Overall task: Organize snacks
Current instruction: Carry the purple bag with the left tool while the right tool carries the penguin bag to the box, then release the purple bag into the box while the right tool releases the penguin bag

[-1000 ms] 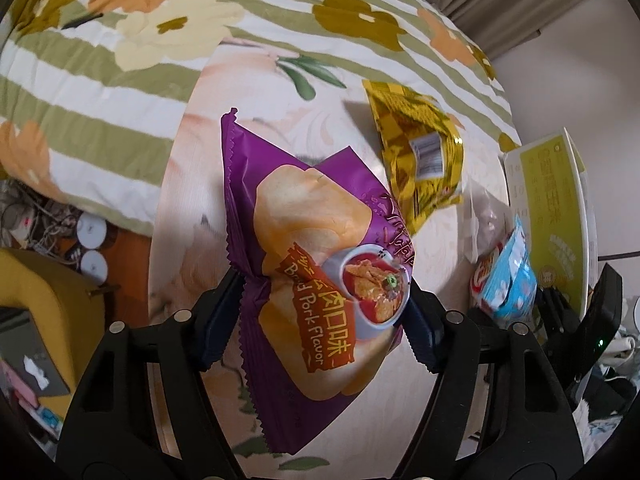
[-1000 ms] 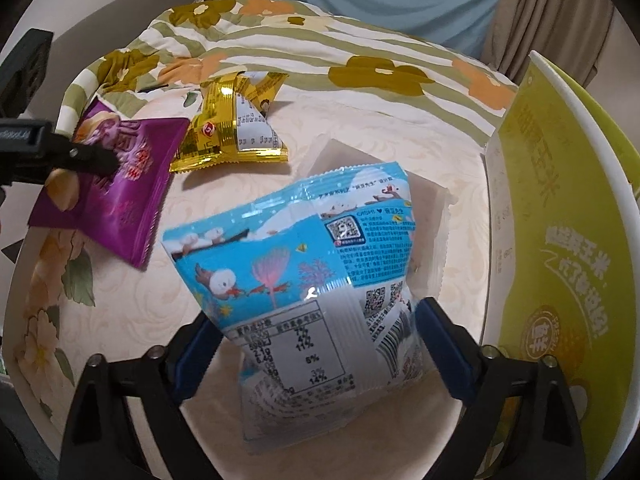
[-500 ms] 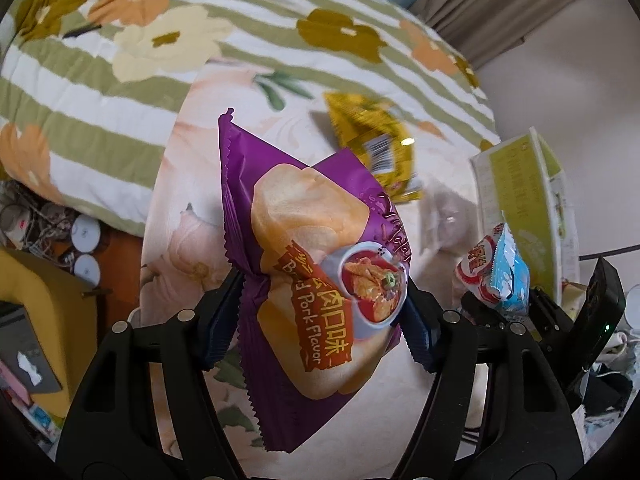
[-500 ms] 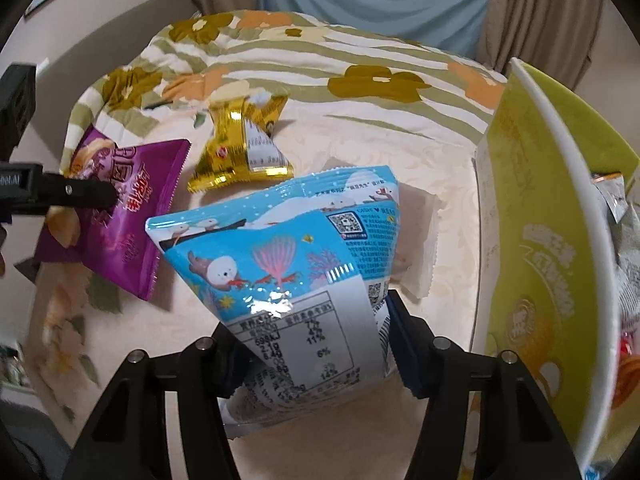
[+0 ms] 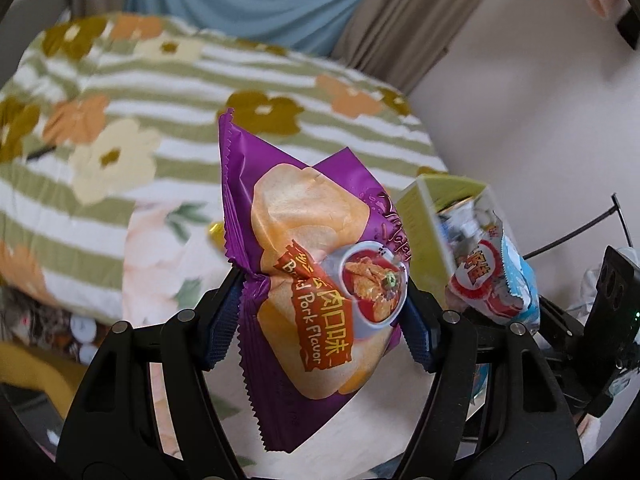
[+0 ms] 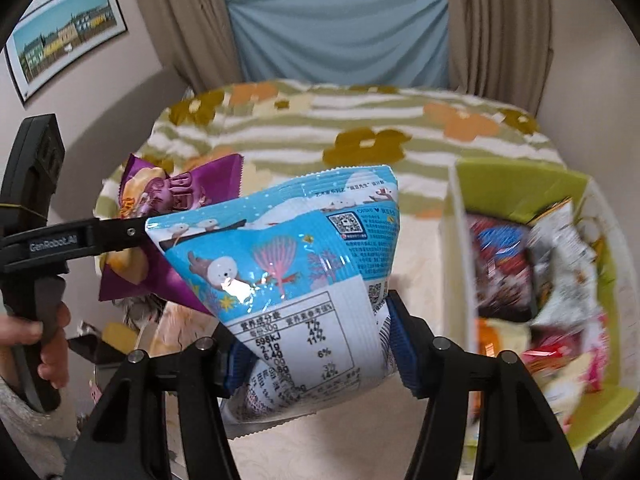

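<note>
Two bags hung clear of the table [image 6: 360,436]: the left gripper [image 5: 324,316] was clamped on the purple bag [image 5: 304,264], the right gripper [image 6: 316,348] on the blue bag [image 6: 288,264]. The blue bag partly blocked the purple one in the right view. Just right stood a green box [image 6: 520,184] crowded with snacks [image 6: 520,280]. A floral blanket [image 6: 360,120] lay behind, curtains [image 6: 336,28] beyond.

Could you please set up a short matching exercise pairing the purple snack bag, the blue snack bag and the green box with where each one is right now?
Things:
1. purple snack bag
2. blue snack bag
3. green box

Places:
A. clamped in the right claw
B. resting on the table, holding assorted packets
C. clamped in the left claw

Pairs: 1-C, 2-A, 3-B
</note>
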The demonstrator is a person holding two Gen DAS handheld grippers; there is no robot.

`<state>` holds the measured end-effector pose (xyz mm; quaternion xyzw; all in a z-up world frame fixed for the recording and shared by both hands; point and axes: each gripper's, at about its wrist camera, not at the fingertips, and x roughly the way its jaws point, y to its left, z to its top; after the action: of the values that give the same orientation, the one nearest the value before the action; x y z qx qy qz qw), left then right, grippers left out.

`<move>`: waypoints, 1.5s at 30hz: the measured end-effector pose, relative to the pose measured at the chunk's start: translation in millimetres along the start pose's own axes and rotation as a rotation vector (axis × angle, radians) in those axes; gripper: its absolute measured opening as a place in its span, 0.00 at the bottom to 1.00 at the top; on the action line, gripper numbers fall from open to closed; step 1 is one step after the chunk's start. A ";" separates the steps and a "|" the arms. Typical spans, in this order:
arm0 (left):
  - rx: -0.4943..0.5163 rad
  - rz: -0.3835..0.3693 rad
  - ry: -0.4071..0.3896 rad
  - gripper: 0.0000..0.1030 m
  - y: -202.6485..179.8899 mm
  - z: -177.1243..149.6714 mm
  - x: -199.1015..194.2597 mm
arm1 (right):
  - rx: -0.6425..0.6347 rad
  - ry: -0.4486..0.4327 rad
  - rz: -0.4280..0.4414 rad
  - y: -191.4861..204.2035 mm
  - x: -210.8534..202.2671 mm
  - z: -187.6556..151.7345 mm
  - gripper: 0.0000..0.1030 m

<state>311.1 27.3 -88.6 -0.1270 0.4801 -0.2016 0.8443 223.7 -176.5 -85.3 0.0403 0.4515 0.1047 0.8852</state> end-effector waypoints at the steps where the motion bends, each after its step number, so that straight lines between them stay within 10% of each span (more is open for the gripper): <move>1: 0.012 0.001 -0.013 0.65 -11.5 4.5 -0.4 | 0.002 -0.007 -0.006 -4.8 -5.5 2.5 0.54; 22: 0.055 -0.074 0.010 0.65 -236.2 23.0 141.1 | 0.065 -0.047 -0.036 -220.2 -71.8 19.5 0.54; 28: 0.047 0.017 0.073 0.96 -255.2 18.4 190.2 | 0.072 -0.012 -0.023 -255.8 -63.2 17.8 0.54; 45: 0.075 0.204 0.015 0.96 -236.5 -8.6 144.2 | 0.094 0.008 0.031 -280.1 -45.3 32.6 0.55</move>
<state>318.1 -249.1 -106.0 -0.0441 0.4889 -0.1333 0.8609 265.9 -458.7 -76.8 0.0885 0.4589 0.0973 0.8787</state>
